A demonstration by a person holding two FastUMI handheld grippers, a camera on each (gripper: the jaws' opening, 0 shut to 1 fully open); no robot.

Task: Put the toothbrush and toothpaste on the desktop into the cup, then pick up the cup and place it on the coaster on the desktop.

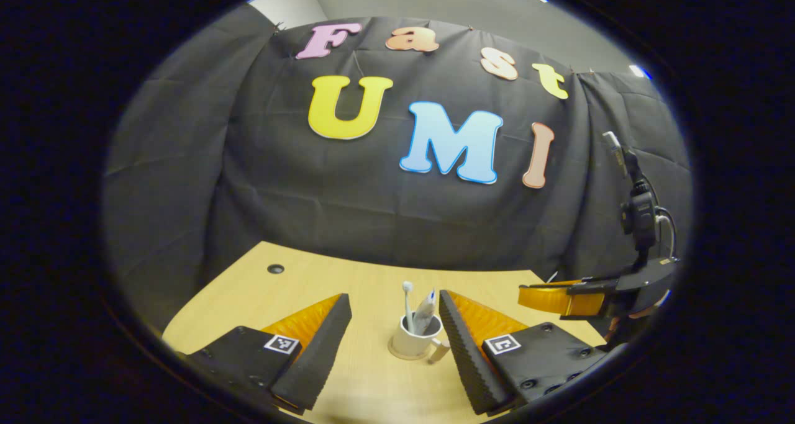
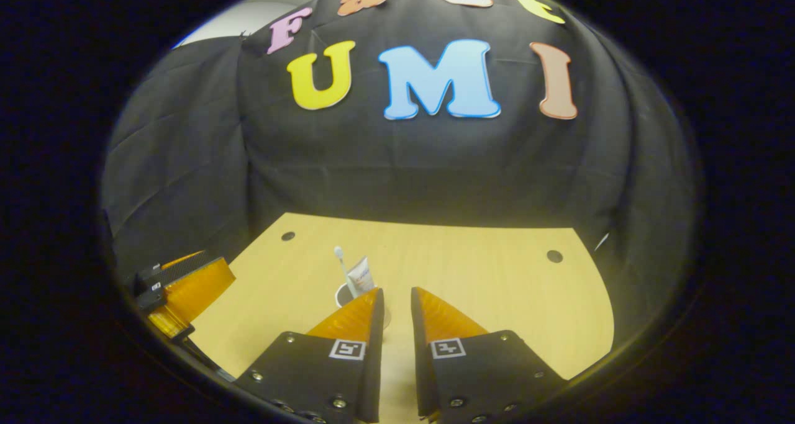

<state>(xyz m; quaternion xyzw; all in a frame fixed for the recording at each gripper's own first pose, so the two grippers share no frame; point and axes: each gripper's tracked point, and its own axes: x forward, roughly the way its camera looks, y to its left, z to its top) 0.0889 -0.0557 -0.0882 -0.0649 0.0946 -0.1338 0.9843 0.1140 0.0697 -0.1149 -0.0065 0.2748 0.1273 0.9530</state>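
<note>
In the left gripper view, the left claw stands with its two fingers wide apart above the pale wooden tabletop, holding nothing. Between those fingers, farther off on the tabletop, sits a white cup with its handle turned toward the camera and to the right. The cup rests on a round coaster whose edge shows just under its base. Inside the cup stand a white toothbrush, upright with its head at the top, and a toothpaste tube, leaning a little to the right beside it. A dark round hole lies in the tabletop near its far left corner. At the right edge of this view the right claw shows side-on with a cabled mount rising above it. In the right gripper view, the right claw has its fingers close together with only a narrow gap left between them, and nothing sits in that gap. Just behind its left finger the cup is partly hidden, with the toothbrush and the toothpaste tube rising out of it. Two dark holes mark the tabletop here, one far left and one far right. The left claw shows at the left edge of this view, well apart from the cup.
</note>
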